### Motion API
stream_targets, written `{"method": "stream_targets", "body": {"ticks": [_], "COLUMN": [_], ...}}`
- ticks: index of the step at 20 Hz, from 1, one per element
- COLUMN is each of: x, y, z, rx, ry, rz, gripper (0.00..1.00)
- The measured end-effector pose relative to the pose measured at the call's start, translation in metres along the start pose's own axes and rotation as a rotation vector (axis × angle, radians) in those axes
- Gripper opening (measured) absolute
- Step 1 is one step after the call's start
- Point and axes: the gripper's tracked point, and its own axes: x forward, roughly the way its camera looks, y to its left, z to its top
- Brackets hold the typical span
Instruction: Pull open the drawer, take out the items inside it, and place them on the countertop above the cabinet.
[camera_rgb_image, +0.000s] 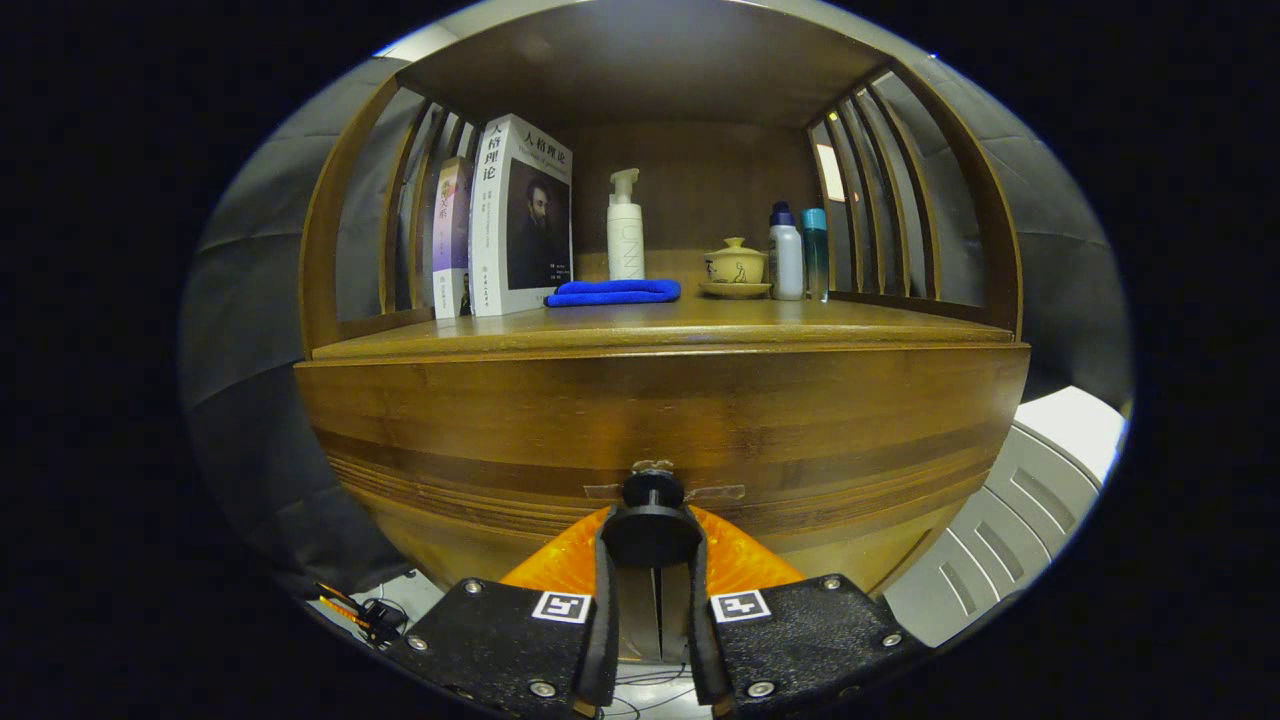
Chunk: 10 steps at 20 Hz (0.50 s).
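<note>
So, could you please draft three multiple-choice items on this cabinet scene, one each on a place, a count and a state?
1. Where does the blue cloth lie?
A. in front of the white pump bottle
B. on top of the books
C. on the floor

2. How many books stand on the countertop?
A. one
B. two
C. four

3. What is the gripper doing?
A. hanging open
B. holding a bottle
C. closed around the drawer knob

Answers: 1 A, the cloth lies before the bottle. 2 B, two spines show. 3 C, both fingers flank the knob.

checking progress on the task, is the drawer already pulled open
No, the drawer front sits flush under the countertop, with the gripper fingers closed on its knob.
</note>
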Motion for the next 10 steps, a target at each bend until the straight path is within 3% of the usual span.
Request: {"method": "stream_targets", "body": {"ticks": [10], "x": [-0.048], "y": [-0.002], "z": [-0.01], "rx": [-0.032], "ry": [0.021], "rz": [-0.007], "gripper": [0.3]}}
